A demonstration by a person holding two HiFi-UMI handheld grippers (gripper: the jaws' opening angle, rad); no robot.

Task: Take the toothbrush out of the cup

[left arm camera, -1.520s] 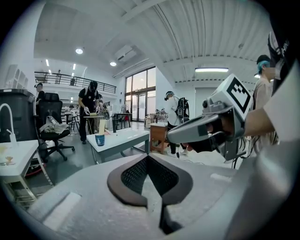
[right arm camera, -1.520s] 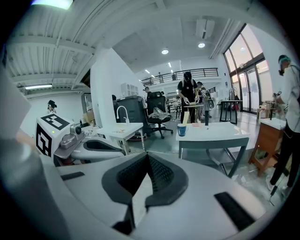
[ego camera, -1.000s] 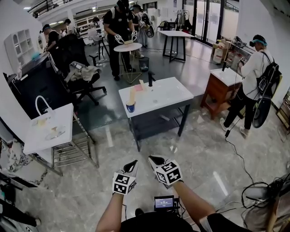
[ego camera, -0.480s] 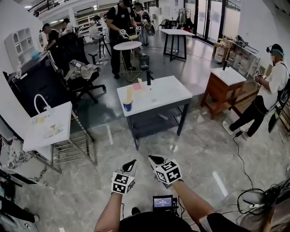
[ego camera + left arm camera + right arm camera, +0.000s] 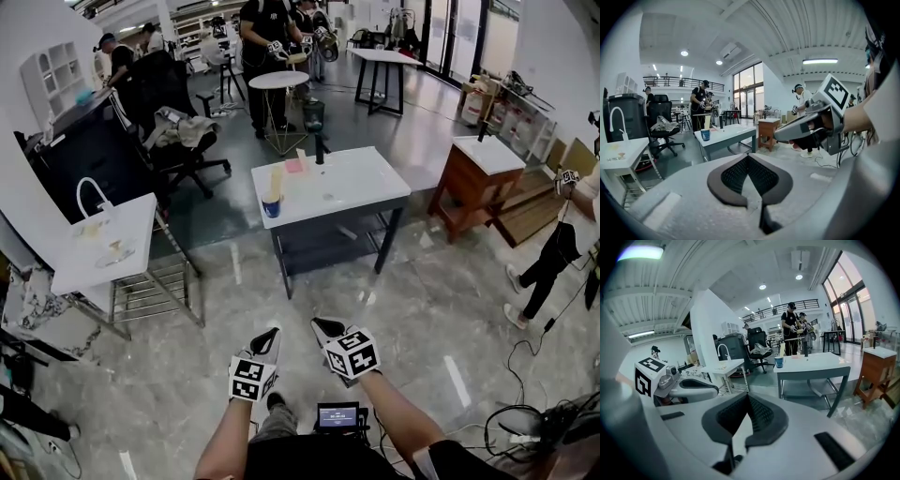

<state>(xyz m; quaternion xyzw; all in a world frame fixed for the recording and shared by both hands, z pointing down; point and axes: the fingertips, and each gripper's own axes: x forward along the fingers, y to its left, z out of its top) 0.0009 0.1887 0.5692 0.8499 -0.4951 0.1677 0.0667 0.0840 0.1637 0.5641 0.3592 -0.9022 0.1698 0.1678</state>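
Blue cup (image 5: 271, 208) w/ toothbrush (image 5: 276, 180) far off — L tongs (image 5: 271, 335), R tongs (image 5: 324, 326) closed, empty.

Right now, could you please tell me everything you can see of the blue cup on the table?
The cup is small, round and blue; it is too far off to tell its material. It stands upright on the white table, near the front left corner as the head view shows it. A tall pale toothbrush sticks up out of it. Nothing else touches it.
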